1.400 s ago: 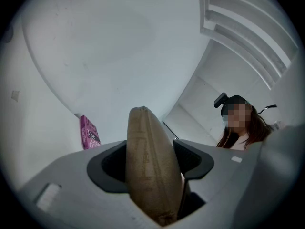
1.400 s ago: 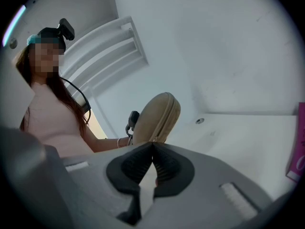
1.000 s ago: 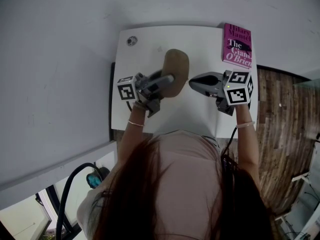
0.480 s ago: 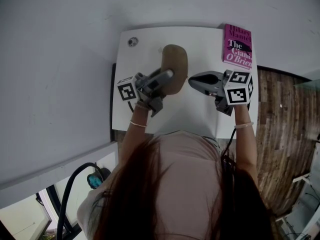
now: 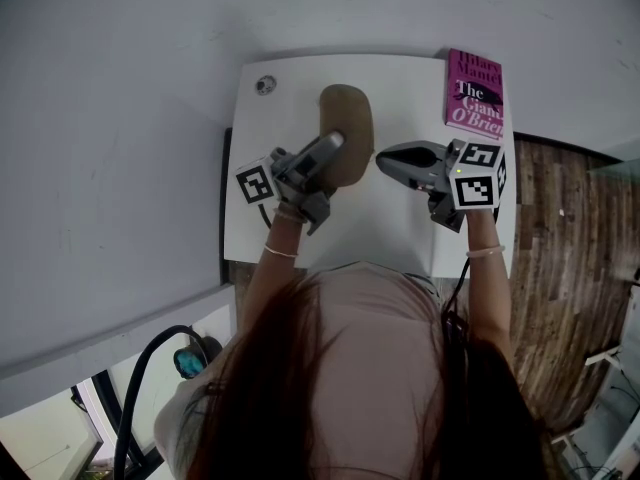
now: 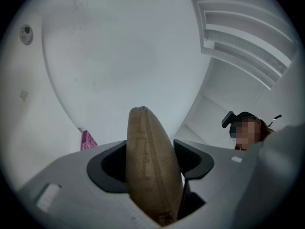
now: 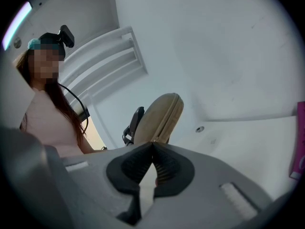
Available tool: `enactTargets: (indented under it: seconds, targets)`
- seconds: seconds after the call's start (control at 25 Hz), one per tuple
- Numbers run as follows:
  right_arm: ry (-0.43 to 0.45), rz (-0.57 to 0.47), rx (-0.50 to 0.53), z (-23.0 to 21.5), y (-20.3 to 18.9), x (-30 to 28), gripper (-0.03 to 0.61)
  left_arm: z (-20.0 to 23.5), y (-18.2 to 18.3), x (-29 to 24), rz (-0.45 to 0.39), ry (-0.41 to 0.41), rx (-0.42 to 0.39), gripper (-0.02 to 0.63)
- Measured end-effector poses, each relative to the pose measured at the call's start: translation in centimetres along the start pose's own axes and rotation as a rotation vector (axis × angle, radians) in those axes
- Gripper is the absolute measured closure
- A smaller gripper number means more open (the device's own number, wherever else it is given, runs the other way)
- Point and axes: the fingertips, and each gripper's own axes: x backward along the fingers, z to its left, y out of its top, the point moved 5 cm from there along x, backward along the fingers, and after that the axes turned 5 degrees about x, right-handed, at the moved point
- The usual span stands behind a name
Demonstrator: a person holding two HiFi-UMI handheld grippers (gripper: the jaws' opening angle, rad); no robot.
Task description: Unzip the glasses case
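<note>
The left gripper (image 5: 335, 143) is clamped on the one tan glasses case (image 5: 345, 118) and holds it tilted over the middle of the white table (image 5: 400, 230). The right gripper (image 5: 382, 158) has its jaws pressed together, with the tips just beside the case's right side. One pink book (image 5: 474, 90) lies at the far right corner and one small round disc (image 5: 264, 84) at the far left. Grey wall stands behind, and there is wooden floor (image 5: 570, 248) to the right.

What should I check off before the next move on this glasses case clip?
1. Left gripper clamped on the glasses case: ok.
2. Case held tilted up: ok.
3. Right gripper jaws together, tips close to the case: ok.
4. Zipper pull caught between those jaws: cannot tell.
5. Book apart from both grippers: ok.
</note>
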Motion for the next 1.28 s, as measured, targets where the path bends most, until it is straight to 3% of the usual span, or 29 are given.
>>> enactTargets:
  seconds: [1.28]
  targets:
    - [0.04,-0.026,-0.031,1.2,-0.7,-1.7,0.575,0.8,2.3,0.5,-0.292,-0.011,0.115,0.316]
